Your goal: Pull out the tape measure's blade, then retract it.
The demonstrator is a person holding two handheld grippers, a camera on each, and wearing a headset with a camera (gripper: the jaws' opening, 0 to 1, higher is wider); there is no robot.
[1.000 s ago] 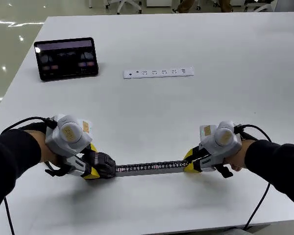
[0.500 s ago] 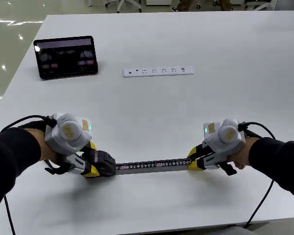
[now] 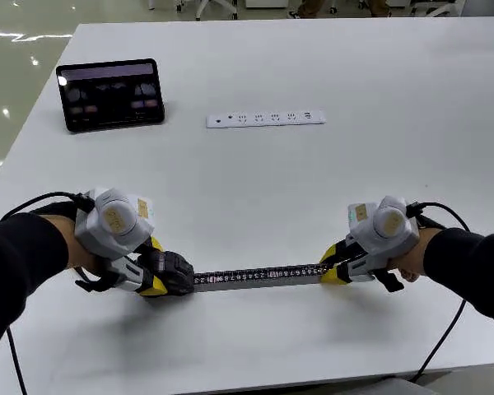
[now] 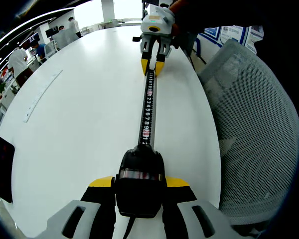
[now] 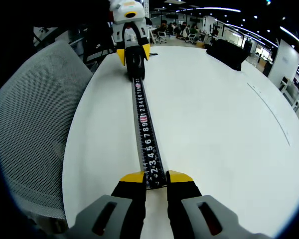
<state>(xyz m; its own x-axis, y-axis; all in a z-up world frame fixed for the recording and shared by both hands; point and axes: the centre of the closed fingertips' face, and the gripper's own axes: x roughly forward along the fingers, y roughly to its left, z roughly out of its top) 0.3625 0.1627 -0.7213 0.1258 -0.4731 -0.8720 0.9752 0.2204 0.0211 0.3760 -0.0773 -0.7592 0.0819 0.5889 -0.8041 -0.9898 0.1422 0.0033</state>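
Observation:
A black tape measure case point(image 3: 170, 274) rests on the white table point(image 3: 255, 189) near its front edge, and my left gripper point(image 3: 154, 276) is shut on it. In the left gripper view the case point(image 4: 140, 179) sits between the yellow-tipped fingers point(image 4: 102, 181). The numbered blade point(image 3: 259, 276) runs out of the case to the right, flat over the table. My right gripper point(image 3: 331, 267) is shut on the blade's end. In the right gripper view the blade point(image 5: 145, 137) stretches from my right gripper point(image 5: 155, 178) to the case point(image 5: 134, 55).
A dark tablet point(image 3: 110, 95) stands at the back left of the table. A white power strip point(image 3: 265, 119) lies beyond the middle. A grey mesh chair point(image 4: 259, 124) stands off the table's front edge. Cables trail from both grippers.
My right gripper has moved to the right with the blade's end, so more of the blade is out. The left gripper and the case have stayed in place.

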